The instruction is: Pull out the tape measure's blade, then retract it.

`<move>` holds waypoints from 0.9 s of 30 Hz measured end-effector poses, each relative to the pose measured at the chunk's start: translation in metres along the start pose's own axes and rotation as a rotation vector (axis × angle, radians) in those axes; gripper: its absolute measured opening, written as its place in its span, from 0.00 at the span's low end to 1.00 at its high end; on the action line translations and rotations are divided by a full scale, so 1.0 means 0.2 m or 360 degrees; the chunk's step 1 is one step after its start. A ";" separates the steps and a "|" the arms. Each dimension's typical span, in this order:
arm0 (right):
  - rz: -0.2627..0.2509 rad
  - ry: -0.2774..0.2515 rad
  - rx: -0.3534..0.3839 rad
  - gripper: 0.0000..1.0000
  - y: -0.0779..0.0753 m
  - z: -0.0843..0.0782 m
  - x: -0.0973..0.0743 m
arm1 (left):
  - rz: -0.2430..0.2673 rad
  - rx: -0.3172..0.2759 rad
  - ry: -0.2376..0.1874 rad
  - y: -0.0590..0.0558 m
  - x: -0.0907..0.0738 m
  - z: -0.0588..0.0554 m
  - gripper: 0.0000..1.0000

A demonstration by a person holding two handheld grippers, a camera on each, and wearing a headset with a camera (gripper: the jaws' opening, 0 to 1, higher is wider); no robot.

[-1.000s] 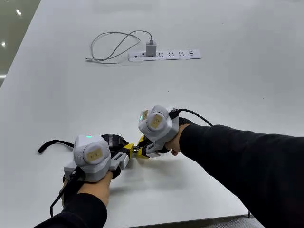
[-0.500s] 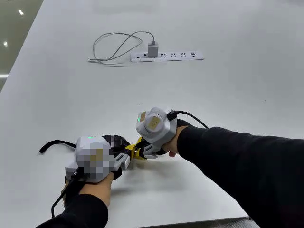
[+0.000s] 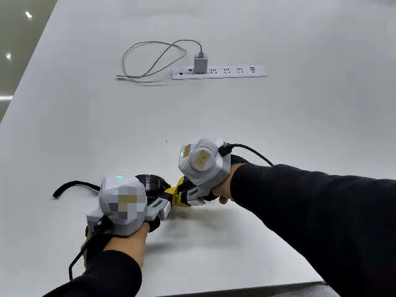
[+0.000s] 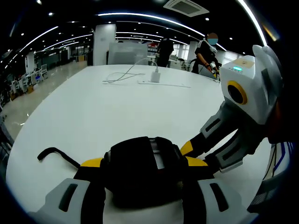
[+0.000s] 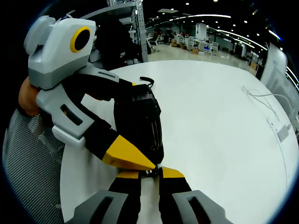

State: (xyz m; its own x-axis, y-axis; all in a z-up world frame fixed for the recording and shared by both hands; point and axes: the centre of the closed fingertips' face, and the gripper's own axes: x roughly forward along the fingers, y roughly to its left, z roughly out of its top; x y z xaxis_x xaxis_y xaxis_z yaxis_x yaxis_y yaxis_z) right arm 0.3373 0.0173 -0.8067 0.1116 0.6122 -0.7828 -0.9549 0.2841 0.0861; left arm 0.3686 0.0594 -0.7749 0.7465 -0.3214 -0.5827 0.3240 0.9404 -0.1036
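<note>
1. A black, rounded tape measure (image 4: 140, 184) lies on the white workbench (image 3: 297, 124), in its near left part and close to the near edge. It sits between the two grippers.
2. The left gripper (image 4: 144, 162) reaches in from the near left and grasps the tape measure's case. Its two yellow-tipped jaws press against opposite sides of the case, and the case takes up the whole gap between them.
3. The right gripper (image 5: 150, 173) comes in from the right and meets the case at its right end. Its yellow-tipped jaws are clenched on the small metal end hook (image 5: 151, 171) of the blade, with the tips almost touching each other.
4. The end hook sits right against the mouth of the case, just beside one yellow jaw tip of the left gripper.
5. A black wrist strap (image 3: 74, 183) trails from the case to the left and lies flat on the workbench.
6. At the far side, well apart from the grippers, lies a long white power strip (image 3: 232, 72). A grey charger (image 3: 200, 64) is plugged in near its left end.
7. A thin grey cable (image 3: 148, 55) runs from the charger and loops loosely to the left on the workbench.
8. A dark sleeve (image 3: 309, 210) reaches in from the near right to the right gripper.
</note>
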 end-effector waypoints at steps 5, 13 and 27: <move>-0.0006 -0.0004 -0.0010 0.11 0.00 0.00 0.00 | 0.0003 0.0005 -0.0005 0.00 0.00 0.00 0.62; -0.0057 0.0014 -0.0011 0.12 0.00 0.00 0.00 | 0.0010 0.0011 -0.0017 0.00 0.00 0.00 0.64; -0.0138 -0.0022 0.0010 0.25 -0.06 -0.01 -0.09 | -0.0065 -0.0017 -0.0006 0.01 -0.04 0.04 0.64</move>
State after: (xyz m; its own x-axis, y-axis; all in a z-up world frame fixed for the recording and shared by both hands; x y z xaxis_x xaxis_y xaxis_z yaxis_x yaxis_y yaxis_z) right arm 0.3452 0.0015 -0.7956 0.1974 0.5955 -0.7788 -0.9397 0.3412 0.0227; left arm 0.3693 0.0630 -0.7639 0.7348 -0.3601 -0.5748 0.3481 0.9275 -0.1361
